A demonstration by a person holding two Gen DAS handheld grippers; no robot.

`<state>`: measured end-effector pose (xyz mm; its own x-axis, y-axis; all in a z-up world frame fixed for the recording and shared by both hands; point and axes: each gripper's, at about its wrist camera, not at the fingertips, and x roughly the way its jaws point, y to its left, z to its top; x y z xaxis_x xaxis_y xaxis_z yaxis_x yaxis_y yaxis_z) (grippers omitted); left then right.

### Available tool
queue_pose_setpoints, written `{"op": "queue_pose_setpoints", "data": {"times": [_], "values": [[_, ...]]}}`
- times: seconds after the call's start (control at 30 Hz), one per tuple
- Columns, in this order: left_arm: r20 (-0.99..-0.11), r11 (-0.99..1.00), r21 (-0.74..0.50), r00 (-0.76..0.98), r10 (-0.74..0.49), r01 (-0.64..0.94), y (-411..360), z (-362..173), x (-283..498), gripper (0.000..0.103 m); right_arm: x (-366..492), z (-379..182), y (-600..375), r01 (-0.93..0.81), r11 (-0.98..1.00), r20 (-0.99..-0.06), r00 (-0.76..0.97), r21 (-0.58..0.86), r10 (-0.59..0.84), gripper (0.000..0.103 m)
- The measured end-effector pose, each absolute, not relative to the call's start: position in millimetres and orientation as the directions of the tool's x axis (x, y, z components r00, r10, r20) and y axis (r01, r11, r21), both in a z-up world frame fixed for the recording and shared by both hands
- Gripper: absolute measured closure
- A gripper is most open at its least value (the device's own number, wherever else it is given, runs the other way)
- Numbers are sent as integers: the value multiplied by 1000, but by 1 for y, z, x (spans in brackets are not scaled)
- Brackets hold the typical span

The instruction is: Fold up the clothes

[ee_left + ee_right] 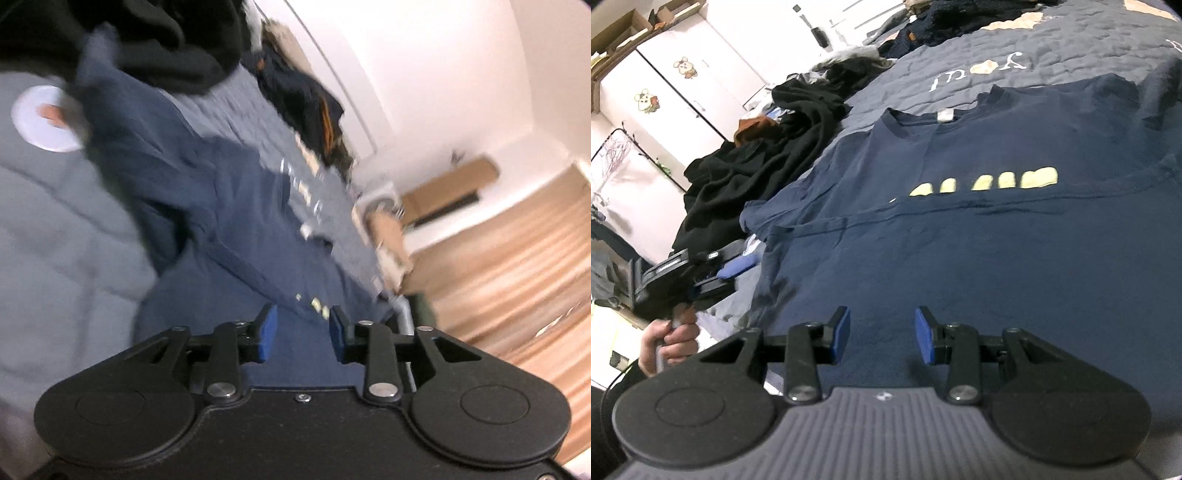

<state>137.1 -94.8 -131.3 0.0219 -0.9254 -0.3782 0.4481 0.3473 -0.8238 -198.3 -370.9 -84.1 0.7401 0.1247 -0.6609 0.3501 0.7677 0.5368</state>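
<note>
Lying flat: navy cotton T-shirt (960,229) (wrinkled) | left gripper (303,332) fingers apart | right gripper (882,334) fingers apart

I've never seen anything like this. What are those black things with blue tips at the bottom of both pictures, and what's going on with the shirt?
No robot here: a person carries one hand-held gripper per hand, each with a camera looking along its two blue-padded fingers. One picture looks from the left hand-held gripper, blurred; the other from the right hand-held gripper, which also shows the person's hand gripping the left tool. A navy T-shirt with yellow print lies partly folded on a quilted bedspread, beside a black clothes pile. Both grippers stand open; neither holds anything.
</note>
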Motion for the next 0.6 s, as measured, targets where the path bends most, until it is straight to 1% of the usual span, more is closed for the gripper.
{"op": "queue_pose_setpoints", "data": {"times": [0.07, 0.13, 0.27, 0.33, 0.5, 0.57, 0.6], "values": [[-418, 398, -818, 45, -907, 415, -108, -147, 145, 71, -198, -85, -371, 349, 771, -664, 738, 533, 125, 65], [-447, 454, -817, 107, -888, 356, -109, -161, 157, 71, -200, -85, -372, 352, 770, -666, 736, 531, 123, 65], [-424, 486, -843, 272, -864, 231, -93, -175, 180, 74, -204, -90, -381, 375, 760, -668, 737, 530, 102, 65], [-422, 507, -837, 347, -838, 206, -84, -173, 183, 74, -205, -95, -388, 391, 750, -667, 739, 534, 90, 65], [-434, 535, -822, 395, -810, 194, -67, -162, 182, 73, -206, -105, -400, 403, 731, -637, 769, 551, 56, 65], [-436, 547, -802, 394, -809, 237, -63, -153, 175, 65, -211, -106, -403, 404, 723, -623, 781, 560, 46, 65], [-443, 559, -784, 389, -808, 269, -61, -147, 170, 65, -214, -106, -405, 408, 719, -619, 785, 562, 38, 65]]}}
